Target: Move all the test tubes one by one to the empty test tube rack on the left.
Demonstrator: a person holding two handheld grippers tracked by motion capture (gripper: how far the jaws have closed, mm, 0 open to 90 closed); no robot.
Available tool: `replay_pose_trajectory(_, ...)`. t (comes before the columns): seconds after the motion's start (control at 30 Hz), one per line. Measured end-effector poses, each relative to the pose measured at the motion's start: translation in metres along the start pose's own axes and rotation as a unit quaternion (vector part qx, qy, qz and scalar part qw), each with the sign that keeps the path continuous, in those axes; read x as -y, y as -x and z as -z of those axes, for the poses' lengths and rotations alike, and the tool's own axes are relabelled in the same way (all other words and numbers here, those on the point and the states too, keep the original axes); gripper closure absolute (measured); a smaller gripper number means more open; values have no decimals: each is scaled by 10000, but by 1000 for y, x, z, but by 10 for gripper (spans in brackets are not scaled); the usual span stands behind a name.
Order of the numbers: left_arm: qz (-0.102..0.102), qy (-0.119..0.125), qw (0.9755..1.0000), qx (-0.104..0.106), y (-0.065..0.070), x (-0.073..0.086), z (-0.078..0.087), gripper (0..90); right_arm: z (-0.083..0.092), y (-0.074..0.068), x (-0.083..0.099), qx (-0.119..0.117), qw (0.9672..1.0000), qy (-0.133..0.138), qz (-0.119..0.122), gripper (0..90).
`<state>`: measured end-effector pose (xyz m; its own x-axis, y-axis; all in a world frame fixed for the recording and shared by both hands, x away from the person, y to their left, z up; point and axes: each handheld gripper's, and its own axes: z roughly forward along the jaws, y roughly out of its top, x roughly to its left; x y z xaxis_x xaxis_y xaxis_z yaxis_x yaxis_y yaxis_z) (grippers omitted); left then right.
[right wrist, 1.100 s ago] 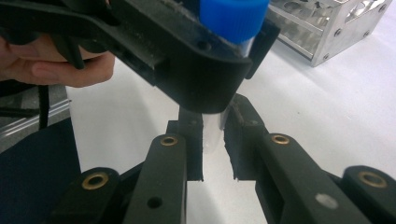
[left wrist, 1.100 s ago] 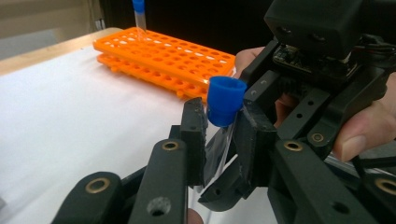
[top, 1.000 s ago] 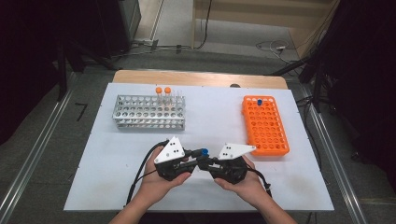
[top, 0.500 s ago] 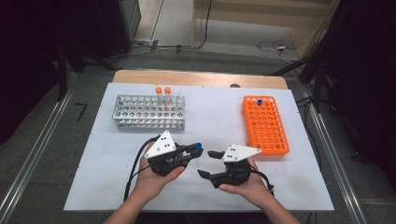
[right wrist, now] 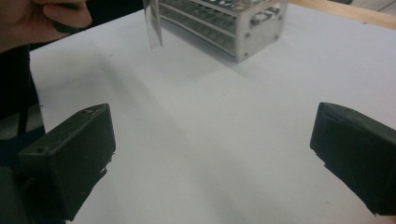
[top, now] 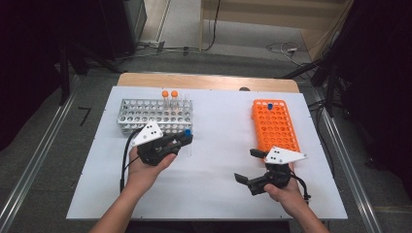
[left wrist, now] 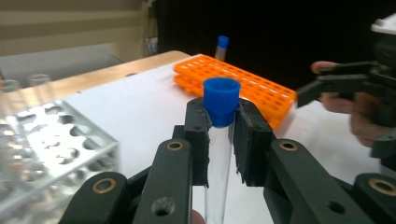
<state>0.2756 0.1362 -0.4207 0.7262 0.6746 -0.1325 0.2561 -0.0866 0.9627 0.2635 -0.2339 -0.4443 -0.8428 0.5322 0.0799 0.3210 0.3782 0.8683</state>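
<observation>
white table (top: 214, 179): left hand-held gripper (top: 183, 138) clamps tube (left wrist: 218, 154)

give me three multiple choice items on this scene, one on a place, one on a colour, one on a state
1. Where does the orange rack lie on the table?
A. on the person's right
B. on the person's left
C. at the near edge

2. What colour is the cap of the tube in the left gripper?
A. orange
B. blue
C. white

3. How do the jaws of the right gripper stand?
A. shut on a tube
B. shut on nothing
C. wide open with nothing between them

Answers:
1. A, the high view shows it right of the metal rack.
2. B, the left gripper view shows a blue cap above the clamping jaws.
3. C, the right gripper view shows bare table between the jaws, which have just been opening.
</observation>
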Motion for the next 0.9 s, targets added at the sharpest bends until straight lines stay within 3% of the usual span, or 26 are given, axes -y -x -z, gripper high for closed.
replay_pose_trajectory(0.47, 24, 125, 9980, -617, -44, -20, 3, 775, 35, 28, 24, 532, 9981, 24, -293, 0)
replay_pose_trajectory(0.63, 160, 204, 9963, -820, -61, -27, 2, 775, 43, 37, 33, 759, 9964, 40, -381, 25)
replay_pose_trajectory(0.9, 312, 299, 9921, -1178, -86, -33, -4, 775, 48, 55, 43, 824, 9946, 124, -614, 25)
